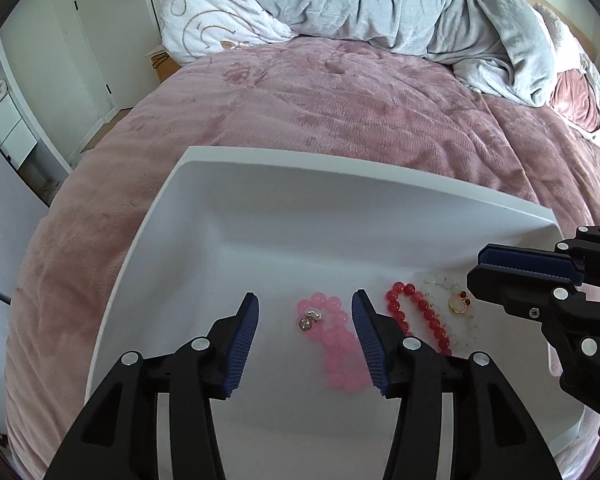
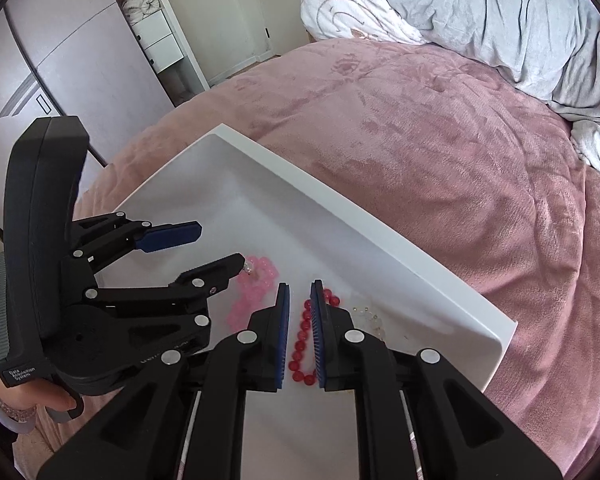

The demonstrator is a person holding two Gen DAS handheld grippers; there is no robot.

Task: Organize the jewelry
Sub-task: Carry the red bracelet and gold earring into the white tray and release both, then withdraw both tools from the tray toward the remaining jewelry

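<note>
Beside pink bracelet [image 1: 334,344]: red bracelet [image 1: 418,316], clear beads [image 1: 440,282], inside tray [image 1: 260,168].

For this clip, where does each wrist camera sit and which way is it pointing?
Left wrist: sits on the left gripper, looks down into the white tray at the pink bracelet; its own fingers wide apart, the right gripper entering at right.
Right wrist: sits on the right gripper, fingers narrowly apart over the red bracelet; left gripper and the person's hand show at left.
Both share tray, bracelets, pink bedspread.
</note>
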